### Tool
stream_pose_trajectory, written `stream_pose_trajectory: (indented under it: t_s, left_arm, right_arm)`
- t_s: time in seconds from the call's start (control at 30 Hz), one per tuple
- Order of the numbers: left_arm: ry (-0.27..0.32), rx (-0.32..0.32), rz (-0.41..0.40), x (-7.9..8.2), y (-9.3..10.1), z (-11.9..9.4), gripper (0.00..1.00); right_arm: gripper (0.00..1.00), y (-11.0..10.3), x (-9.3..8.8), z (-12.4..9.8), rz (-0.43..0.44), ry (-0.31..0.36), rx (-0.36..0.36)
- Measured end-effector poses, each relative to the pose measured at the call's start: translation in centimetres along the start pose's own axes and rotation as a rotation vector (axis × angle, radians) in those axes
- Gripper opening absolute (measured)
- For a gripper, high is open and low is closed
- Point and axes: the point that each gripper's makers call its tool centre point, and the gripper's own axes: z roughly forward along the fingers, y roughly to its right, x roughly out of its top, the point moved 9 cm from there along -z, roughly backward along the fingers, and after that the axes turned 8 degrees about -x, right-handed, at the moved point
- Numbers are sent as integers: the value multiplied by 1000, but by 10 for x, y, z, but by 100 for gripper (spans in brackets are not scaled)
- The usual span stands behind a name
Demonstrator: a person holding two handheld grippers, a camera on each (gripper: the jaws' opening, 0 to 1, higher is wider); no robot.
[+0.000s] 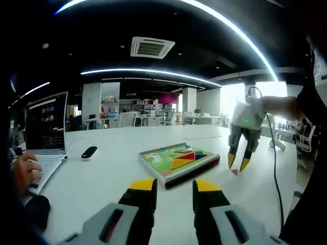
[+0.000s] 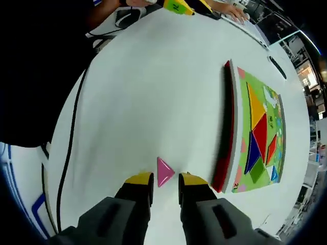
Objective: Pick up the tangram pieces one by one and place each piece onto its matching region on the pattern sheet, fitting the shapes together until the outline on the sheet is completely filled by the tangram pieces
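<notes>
Pink triangle [image 2: 164, 171] lay flat on white table [image 2: 153, 92], just off the spine side of the pattern sheet [image 2: 258, 138] and apart from it. Right gripper [image 2: 165, 185] poised over that piece, yellow-tipped jaws parted to either side of it, nothing gripped; contact with the piece could not be told. Seen also from the left gripper view as a gripper pointing straight down just beside the sheet's edge [image 1: 238, 164].

Left gripper [image 1: 174, 186] held low on the near side of the sheet, jaws apart, empty.

On the sheet: orange, red, blue and green pieces already fitted together. Dark cable [image 2: 69, 148] trailed across the table on the side away from the sheet.

Beyond the sheet: black remote-like object [image 1: 89, 152], laptop [image 1: 47, 127], a person's hand [image 1: 25, 171] at its keyboard.

Judged step: picking up the pink triangle, late in the task. Next move would call for closing squarely on the thin piece, lifting, then turning it to match its remaining region.
</notes>
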Motion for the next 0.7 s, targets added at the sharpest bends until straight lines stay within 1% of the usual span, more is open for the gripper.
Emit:
stream_pose_trajectory:
  t_s: [0.07, 0.23, 0.33, 0.43, 0.53, 0.63, 0.7]
  left_arm:
    - [-4, -2, -6, -2, 2, 1, 30]
    - [-12, -9, -15, -4, 4, 4, 30]
    - [-16, -10, -16, -4, 4, 6, 30]
    - [-23, -13, -13, -3, 5, 7, 30]
    - [-30, -14, -17, -4, 5, 7, 30]
    - [-38, -14, -22, -6, 5, 8, 30]
    - [-34, -14, -22, -5, 6, 8, 30]
  right_arm:
    - [21, 1, 0, 0, -1, -7, -10]
    - [21, 1, 2, 0, -4, -2, -2]
    - [19, 2, 5, 2, -13, -6, 17]
    - [17, 5, 4, 3, 15, -9, 48]
    - [15, 4, 5, 4, 19, -14, 45]
    - [15, 2, 6, 4, 5, -28, 36]
    - [15, 2, 6, 4, 11, -34, 31]
